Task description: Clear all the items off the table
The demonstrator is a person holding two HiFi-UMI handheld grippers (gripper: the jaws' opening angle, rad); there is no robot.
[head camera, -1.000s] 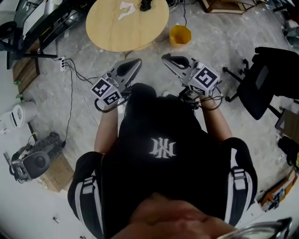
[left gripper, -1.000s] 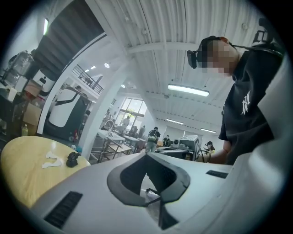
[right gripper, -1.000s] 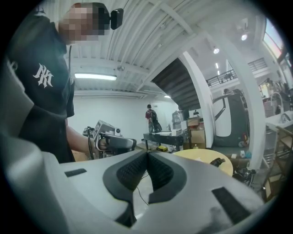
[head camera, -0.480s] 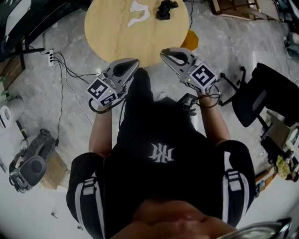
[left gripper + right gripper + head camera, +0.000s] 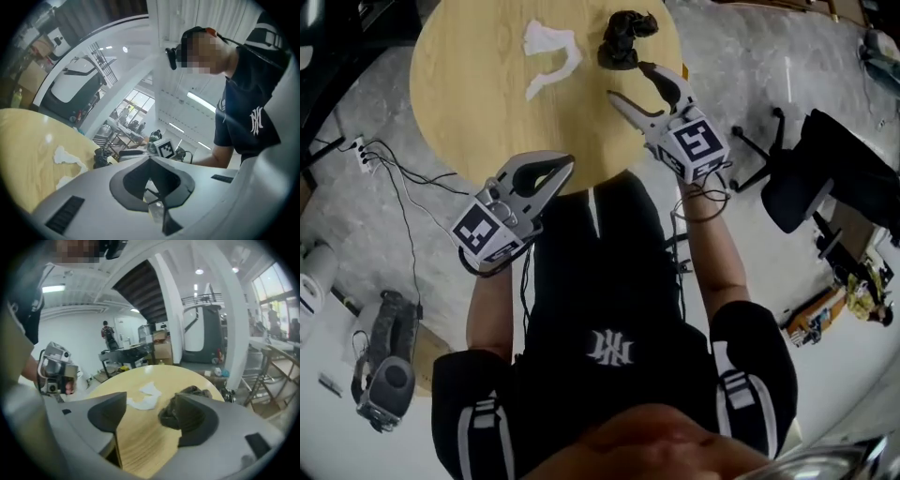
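Note:
A round wooden table point(image 5: 478, 103) carries a crumpled white tissue point(image 5: 551, 54) and a dark crumpled cloth-like lump point(image 5: 623, 39). My right gripper point(image 5: 631, 82) reaches over the table's near right part. Its jaws are opening, with only bare tabletop between them. In the right gripper view the dark lump point(image 5: 180, 409) lies just ahead of the right jaw, and the tissue point(image 5: 145, 397) lies further left. My left gripper point(image 5: 546, 174) hovers at the table's near edge, shut and holding nothing. In the left gripper view the tissue point(image 5: 65, 157) and the lump point(image 5: 101, 158) lie beyond its tips.
A black office chair point(image 5: 825, 159) stands on the floor to the right. Cables and a power strip point(image 5: 364, 155) lie on the floor at the left, and a grey machine point(image 5: 384, 366) sits at the lower left. A person stands far off in the hall point(image 5: 108, 336).
The person has stepped up to the table, so it fills more of the view. Both grippers moved forward over its near edge. The right jaws went from shut to apart.

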